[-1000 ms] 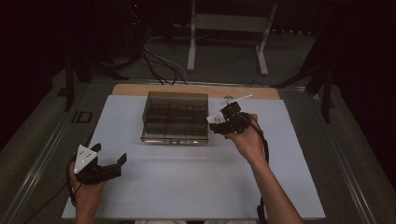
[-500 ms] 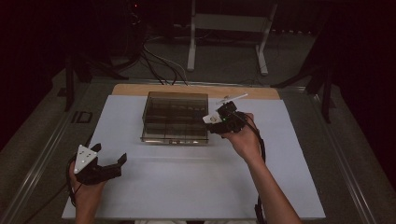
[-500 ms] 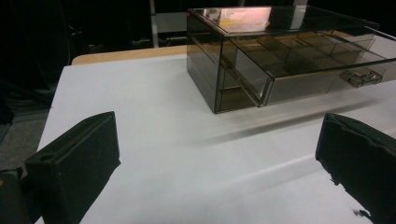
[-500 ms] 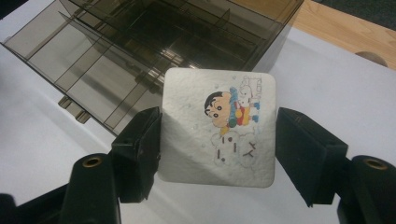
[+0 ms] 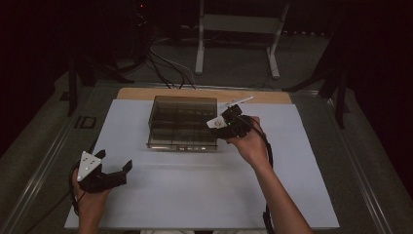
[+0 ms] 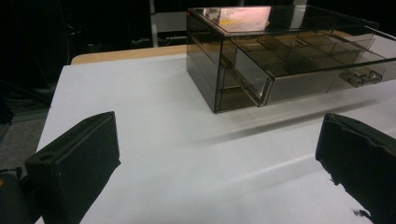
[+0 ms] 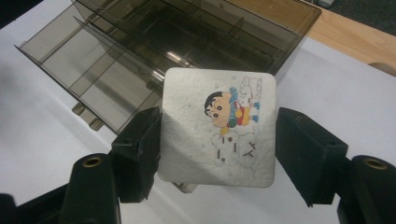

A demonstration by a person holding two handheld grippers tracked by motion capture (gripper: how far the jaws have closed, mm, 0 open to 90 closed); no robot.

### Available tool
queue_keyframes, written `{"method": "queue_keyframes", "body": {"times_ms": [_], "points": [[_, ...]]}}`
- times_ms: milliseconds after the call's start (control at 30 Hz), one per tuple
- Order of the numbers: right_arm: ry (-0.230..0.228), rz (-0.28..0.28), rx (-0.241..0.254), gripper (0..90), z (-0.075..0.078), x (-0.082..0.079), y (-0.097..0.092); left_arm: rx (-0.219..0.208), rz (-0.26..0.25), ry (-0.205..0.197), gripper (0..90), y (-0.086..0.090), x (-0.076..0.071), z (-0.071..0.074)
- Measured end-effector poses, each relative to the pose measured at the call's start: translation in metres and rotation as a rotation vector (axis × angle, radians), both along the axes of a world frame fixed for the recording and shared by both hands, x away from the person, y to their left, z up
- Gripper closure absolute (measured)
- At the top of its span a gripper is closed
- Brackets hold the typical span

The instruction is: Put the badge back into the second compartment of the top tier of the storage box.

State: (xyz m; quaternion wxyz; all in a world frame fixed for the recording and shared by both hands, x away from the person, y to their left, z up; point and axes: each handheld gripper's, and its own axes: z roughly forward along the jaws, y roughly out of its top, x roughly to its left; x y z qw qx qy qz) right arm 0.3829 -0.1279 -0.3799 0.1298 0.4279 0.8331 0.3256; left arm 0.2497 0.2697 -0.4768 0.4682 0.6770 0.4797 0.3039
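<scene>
Clearly the right gripper (image 7: 218, 140) jaws clasp the white card (image 7: 218, 126) over the smoky box (image 7: 154, 51).

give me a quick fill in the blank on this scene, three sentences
The right gripper holds a square ____ printed with a cartoon figure.
The smoky clear box has its drawer pulled ____.
The left gripper hovers with its jaws ____ and nothing between them.

Missing words: card; open; open

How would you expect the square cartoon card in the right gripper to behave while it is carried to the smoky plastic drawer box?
The card spans the right gripper flat without sagging, so it is probably fairly stiff. Its thin edge suggests it is light. The pulpy, dimpled face looks grippy rather than slippery.
</scene>
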Motion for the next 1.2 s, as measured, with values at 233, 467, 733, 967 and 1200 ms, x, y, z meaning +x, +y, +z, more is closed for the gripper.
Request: {"method": "queue_keyframes", "body": {"times_ms": [233, 467, 733, 967, 1200], "points": [[0.002, 0.012, 0.002, 33.3, -0.001, 0.001, 0.005, 0.001, -0.002, 0.001, 1.2, 0.000, 0.000, 0.000], [-0.001, 0.026, 0.006, 33.3, -0.002, 0.003, 0.009, 0.003, -0.004, 0.003, 1.2, -0.001, 0.000, 0.000], [-0.006, 0.041, 0.002, 33.3, -0.002, 0.003, 0.015, 0.001, -0.001, 0.002, 1.2, 0.000, 0.000, 0.000], [-0.011, 0.055, 0.001, 33.3, -0.002, 0.004, 0.021, -0.001, -0.001, 0.002, 1.2, 0.000, 0.000, 0.000], [-0.020, 0.073, -0.004, 33.3, -0.002, 0.004, 0.026, 0.002, 0.000, 0.004, 1.2, 0.000, 0.000, 0.000]]}}
